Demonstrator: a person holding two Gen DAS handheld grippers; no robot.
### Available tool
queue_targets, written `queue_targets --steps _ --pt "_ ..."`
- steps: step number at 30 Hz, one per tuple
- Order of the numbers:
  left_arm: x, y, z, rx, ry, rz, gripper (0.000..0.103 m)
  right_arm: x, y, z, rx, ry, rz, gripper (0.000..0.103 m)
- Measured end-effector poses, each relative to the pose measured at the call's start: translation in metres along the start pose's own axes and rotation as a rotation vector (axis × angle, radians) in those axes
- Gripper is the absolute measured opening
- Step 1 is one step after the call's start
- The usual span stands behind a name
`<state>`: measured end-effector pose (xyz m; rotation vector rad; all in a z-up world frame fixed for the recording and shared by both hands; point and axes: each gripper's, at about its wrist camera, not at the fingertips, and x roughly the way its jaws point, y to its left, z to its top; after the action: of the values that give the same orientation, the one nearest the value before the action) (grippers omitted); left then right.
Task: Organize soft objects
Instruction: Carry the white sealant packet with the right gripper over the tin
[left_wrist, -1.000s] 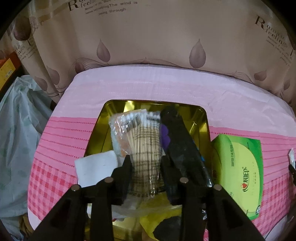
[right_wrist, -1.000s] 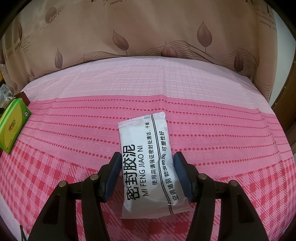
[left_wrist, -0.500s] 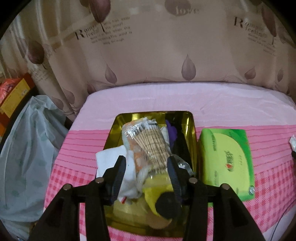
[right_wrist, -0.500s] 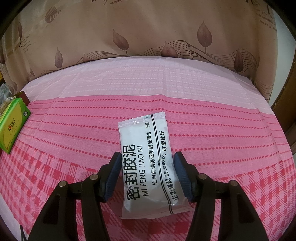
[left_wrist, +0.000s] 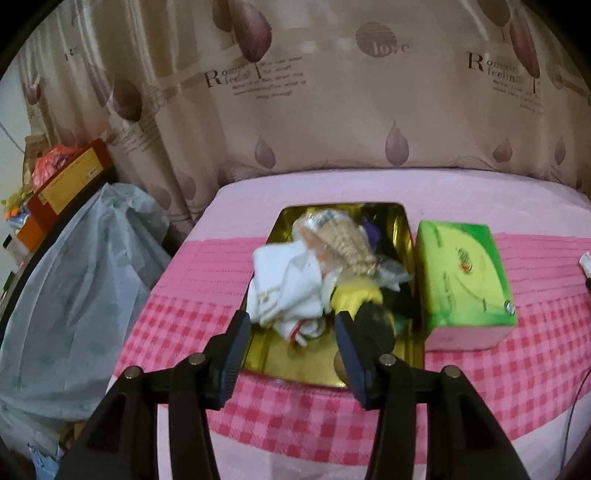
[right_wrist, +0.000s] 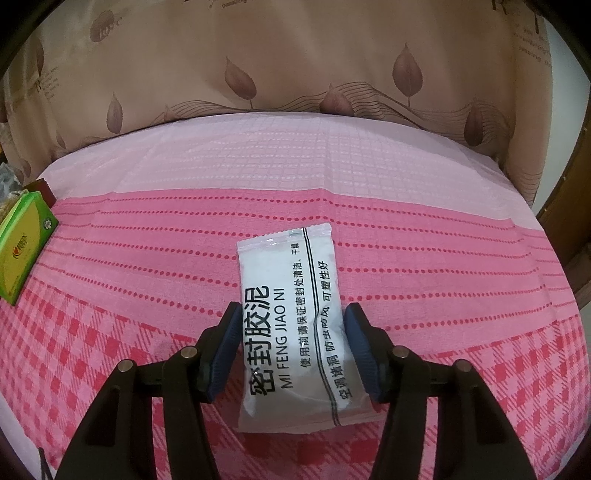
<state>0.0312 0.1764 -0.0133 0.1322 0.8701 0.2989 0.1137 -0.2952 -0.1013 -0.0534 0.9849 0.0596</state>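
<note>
A gold tin tray (left_wrist: 408, 236) on the pink cloth holds a white cloth (left_wrist: 284, 291), a bag of wooden sticks (left_wrist: 341, 240), a yellow and black item (left_wrist: 364, 306) and a purple item. My left gripper (left_wrist: 291, 354) is open and empty, above the tray's near end. A white sealing-putty packet (right_wrist: 295, 317) lies flat on the cloth. My right gripper (right_wrist: 291, 343) is open, with a finger on each side of the packet, apart from it.
A green tissue pack (left_wrist: 463, 284) lies right of the tray and shows at the left edge of the right wrist view (right_wrist: 22, 236). A plastic-covered heap (left_wrist: 74, 288) and boxes (left_wrist: 66, 181) stand left of the table. A curtain (left_wrist: 332, 92) hangs behind.
My left gripper has pulled back and up from the tray, so the whole tray and the table's near edge show. The right gripper and packet have not moved.
</note>
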Motion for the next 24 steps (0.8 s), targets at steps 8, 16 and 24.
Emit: queue_targets --steps 8,16,24 --pt "0.007 0.007 -0.014 -0.045 0.015 -0.007 0.049 -0.008 0.011 -0.006 0.033 0.018 -0.042 0.049" --pt "0.009 0.013 -0.014 -0.066 0.012 -0.02 0.049 -0.017 0.028 -0.011 0.073 0.051 -0.065 0.048" --pt "0.016 0.022 -0.017 -0.111 0.023 -0.026 0.049 -0.031 0.066 -0.007 0.071 0.034 -0.022 0.048"
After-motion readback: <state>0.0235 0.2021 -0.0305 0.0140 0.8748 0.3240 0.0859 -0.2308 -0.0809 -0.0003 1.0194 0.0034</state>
